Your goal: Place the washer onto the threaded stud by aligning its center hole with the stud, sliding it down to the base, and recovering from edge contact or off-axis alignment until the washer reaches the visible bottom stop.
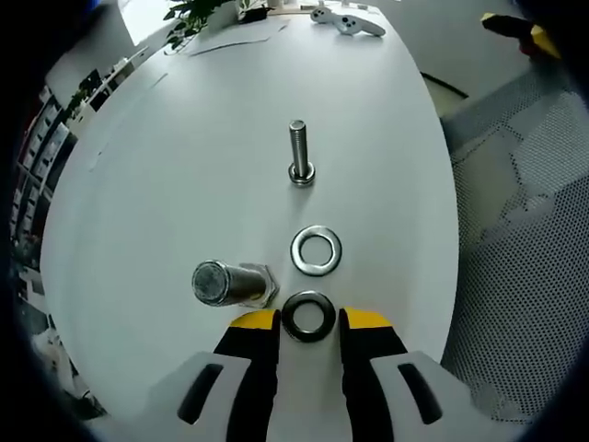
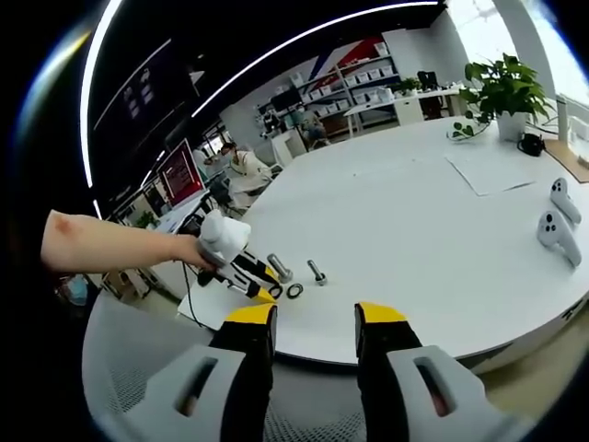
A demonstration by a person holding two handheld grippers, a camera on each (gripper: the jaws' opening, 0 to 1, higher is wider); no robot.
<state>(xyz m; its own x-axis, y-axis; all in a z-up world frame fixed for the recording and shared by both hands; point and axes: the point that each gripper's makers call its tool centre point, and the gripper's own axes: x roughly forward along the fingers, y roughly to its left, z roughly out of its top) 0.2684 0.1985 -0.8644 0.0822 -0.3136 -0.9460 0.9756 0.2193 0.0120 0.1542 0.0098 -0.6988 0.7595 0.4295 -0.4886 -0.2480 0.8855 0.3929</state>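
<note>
Left hand-held gripper (image 1: 309, 320) spread around dark washer (image 1: 308, 316); pinch its rim squarely before lifting toward the stud (image 1: 299, 152) ahead.

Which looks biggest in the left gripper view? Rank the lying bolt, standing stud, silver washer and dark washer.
1. Lying bolt, though it is nearer the camera than the stud.
2. Standing stud.
3. Silver washer and dark washer look alike; unranked. The dark one lies between the open left gripper jaws.

Bright, even daylight, sharp focus, soft shadows; strong fisheye bending toward the edges.
</note>
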